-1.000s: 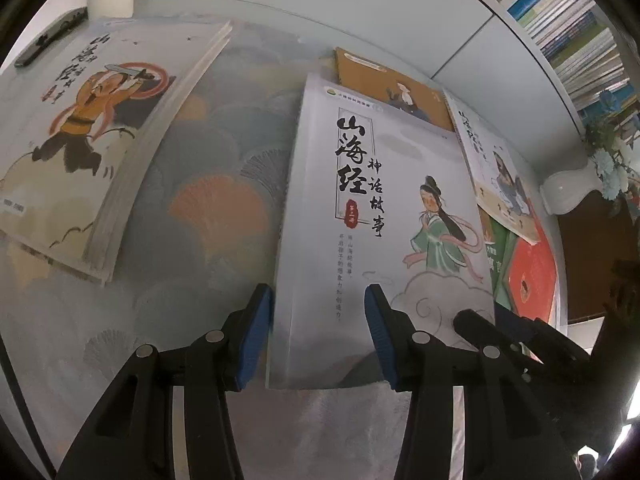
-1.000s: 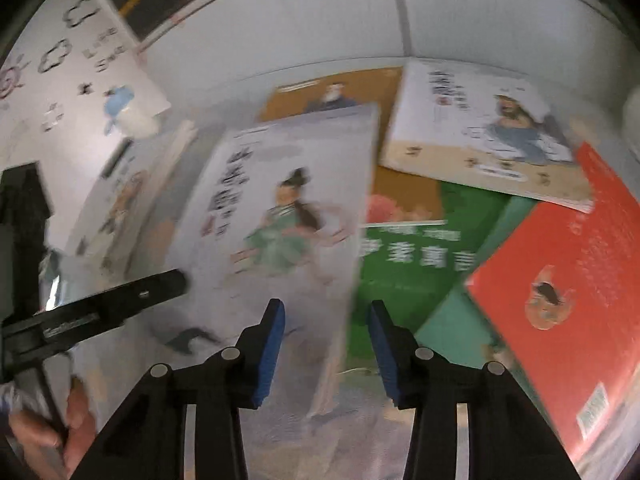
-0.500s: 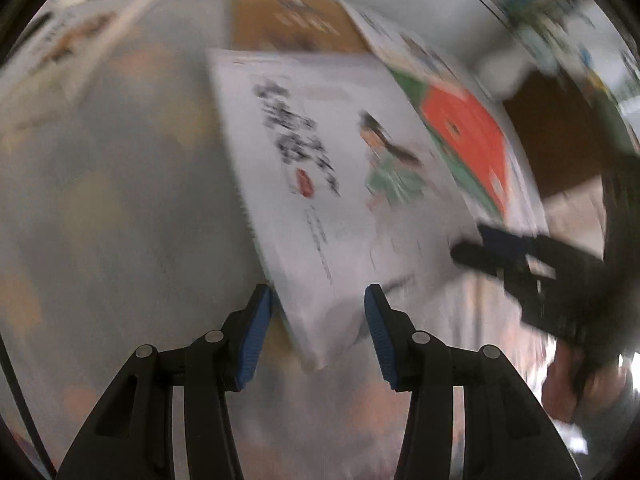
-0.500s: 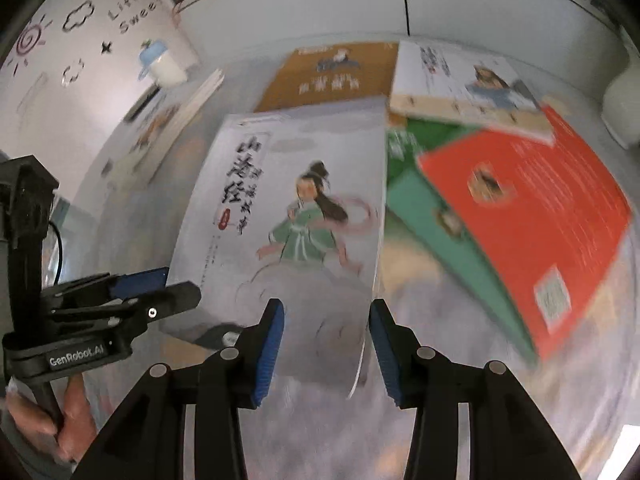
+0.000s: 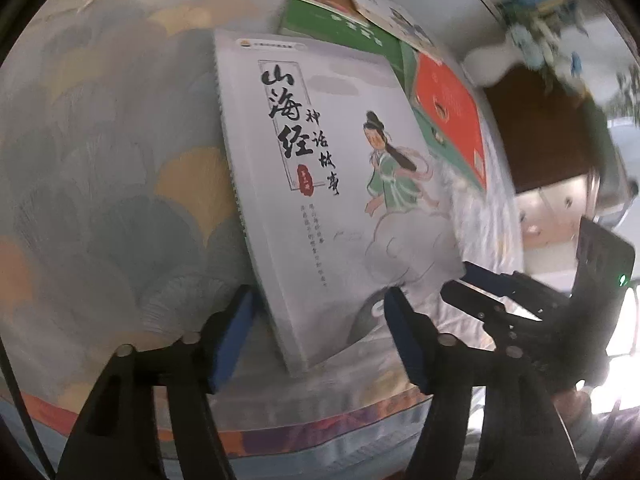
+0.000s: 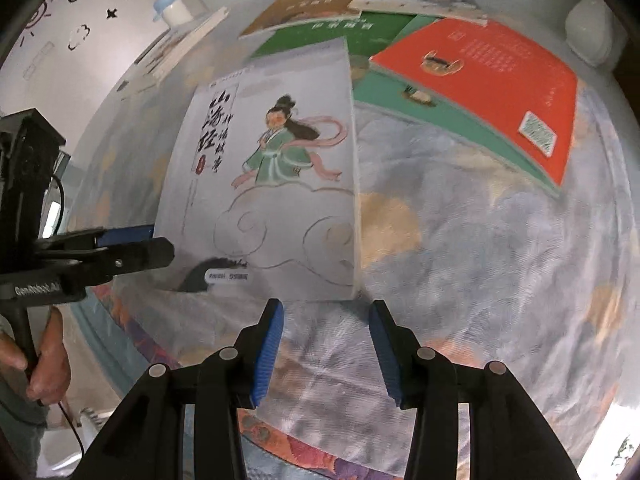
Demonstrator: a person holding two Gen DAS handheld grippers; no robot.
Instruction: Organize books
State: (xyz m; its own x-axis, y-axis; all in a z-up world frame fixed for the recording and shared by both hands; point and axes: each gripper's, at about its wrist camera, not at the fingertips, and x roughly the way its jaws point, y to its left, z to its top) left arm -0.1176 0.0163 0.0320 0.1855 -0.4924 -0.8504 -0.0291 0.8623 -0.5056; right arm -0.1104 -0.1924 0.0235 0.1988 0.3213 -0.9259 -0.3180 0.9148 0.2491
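Note:
A white book with black brush lettering and a green-robed figure lies flat on the patterned tablecloth, close to the table's front edge. Its near spine corner sits between the blue pads of my left gripper, whose jaws are opening and no longer press on it. In the right wrist view the same white book ends just beyond the tips of my right gripper, which stands open with only cloth between its fingers. The left gripper shows there at the book's left corner, and the right gripper shows in the left wrist view at the book's right corner.
A red book lies on a green book at the back right, with another green book, a brown book and a pale book behind. A white vase stands far right. A stack of books lies back left. A hand holds the left tool.
The white book has come away from the pile toward the table's front edge. The left jaws have widened around its corner. The right gripper has drawn back off the book's near edge.

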